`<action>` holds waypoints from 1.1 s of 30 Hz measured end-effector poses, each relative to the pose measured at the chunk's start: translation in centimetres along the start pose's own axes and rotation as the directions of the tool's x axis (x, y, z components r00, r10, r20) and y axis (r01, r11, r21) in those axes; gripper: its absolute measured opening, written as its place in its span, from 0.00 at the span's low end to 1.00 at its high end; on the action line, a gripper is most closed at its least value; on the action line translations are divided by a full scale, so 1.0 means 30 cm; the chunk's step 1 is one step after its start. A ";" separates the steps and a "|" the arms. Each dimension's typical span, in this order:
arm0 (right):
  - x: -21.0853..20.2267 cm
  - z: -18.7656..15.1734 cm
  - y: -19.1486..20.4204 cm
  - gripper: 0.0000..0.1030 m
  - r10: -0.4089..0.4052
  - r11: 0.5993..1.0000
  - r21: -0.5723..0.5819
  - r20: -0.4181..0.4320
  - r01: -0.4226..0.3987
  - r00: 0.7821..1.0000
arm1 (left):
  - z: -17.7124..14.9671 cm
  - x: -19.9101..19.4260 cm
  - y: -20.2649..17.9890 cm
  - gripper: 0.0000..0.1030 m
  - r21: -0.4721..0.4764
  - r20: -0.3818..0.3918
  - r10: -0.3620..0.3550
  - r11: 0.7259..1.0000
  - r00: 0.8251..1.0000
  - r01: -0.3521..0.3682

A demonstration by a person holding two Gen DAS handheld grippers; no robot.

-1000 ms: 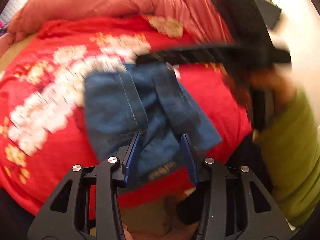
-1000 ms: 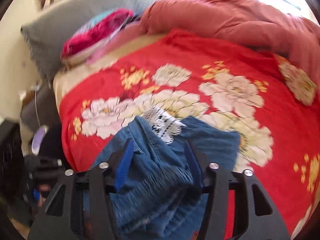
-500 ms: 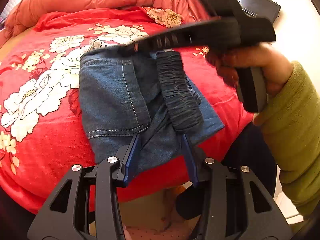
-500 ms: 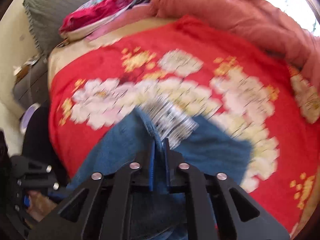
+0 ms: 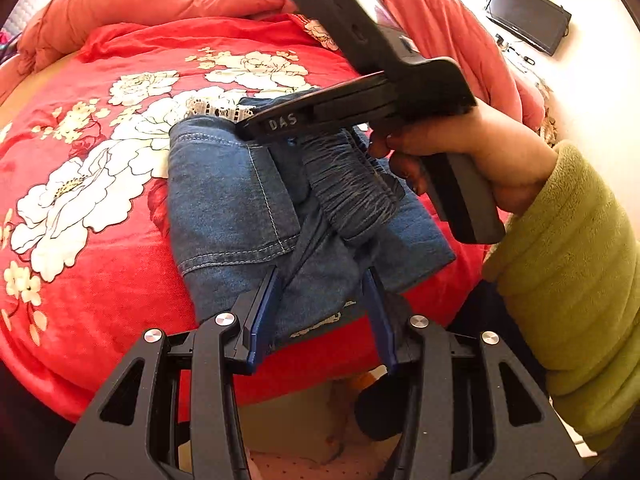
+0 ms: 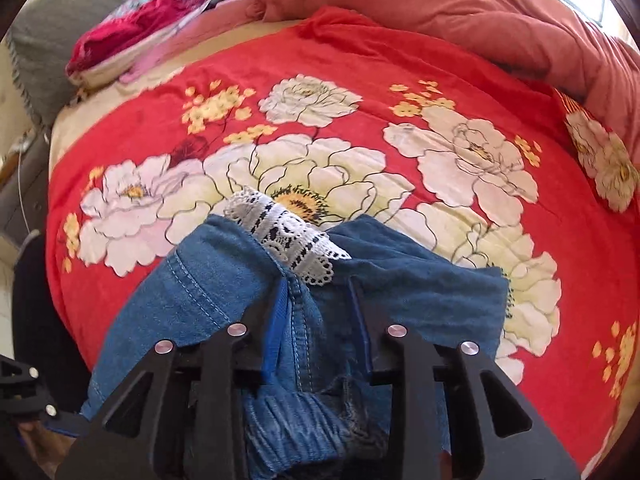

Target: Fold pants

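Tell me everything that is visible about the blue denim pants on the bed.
The pants are blue denim with pale stitching, a gathered elastic waistband and white lace trim at the far edge. They lie folded into a compact, somewhat rumpled bundle near the edge of the red floral blanket. The right hand-held gripper has just been opening, with denim between its pads. The left hand-held gripper straddles the near edge.

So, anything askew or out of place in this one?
Yes: the folded pants are bunched. The elastic waistband lies rolled diagonally on top, and a strip of white lace trim pokes out of the far edge onto the red floral blanket.
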State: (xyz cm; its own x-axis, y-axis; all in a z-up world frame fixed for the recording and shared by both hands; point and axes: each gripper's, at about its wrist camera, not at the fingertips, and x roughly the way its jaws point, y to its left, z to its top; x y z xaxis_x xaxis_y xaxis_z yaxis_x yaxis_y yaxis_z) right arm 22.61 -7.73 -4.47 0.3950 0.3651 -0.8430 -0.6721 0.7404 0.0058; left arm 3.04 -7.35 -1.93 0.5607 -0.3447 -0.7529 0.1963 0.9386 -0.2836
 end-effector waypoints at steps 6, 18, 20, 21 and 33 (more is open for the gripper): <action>-0.167 -0.021 -0.019 0.46 0.029 0.997 0.070 0.118 -0.038 0.993 | -0.004 -0.009 -0.005 0.35 -0.003 -0.006 0.000 1.000 1.000 0.000; -0.392 -0.196 0.025 0.55 0.069 0.994 0.067 0.239 -0.088 0.969 | -0.011 -0.040 -0.011 0.41 -0.010 0.007 -0.001 1.000 1.000 0.002; -0.379 -0.221 0.043 0.55 0.076 0.993 0.067 0.226 -0.094 0.971 | -0.014 -0.046 -0.016 0.41 -0.010 0.009 0.001 1.000 1.000 -0.001; -0.365 -0.233 0.050 0.55 0.076 0.993 0.068 0.213 -0.092 0.974 | -0.015 -0.047 -0.018 0.41 -0.009 0.009 0.002 1.000 1.000 -0.002; -0.247 -0.309 0.000 0.57 0.046 0.978 0.197 0.136 -0.073 0.990 | -0.027 -0.094 -0.018 0.47 -0.014 0.020 0.000 1.000 1.000 0.000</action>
State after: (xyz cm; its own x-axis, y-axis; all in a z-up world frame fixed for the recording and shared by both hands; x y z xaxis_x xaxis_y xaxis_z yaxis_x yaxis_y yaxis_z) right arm 13.87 -15.67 -3.21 0.4448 0.4720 -0.7611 -0.5621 0.8088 0.1731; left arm 0.69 -6.89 -0.13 0.5765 -0.3443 -0.7410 0.1852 0.9383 -0.2919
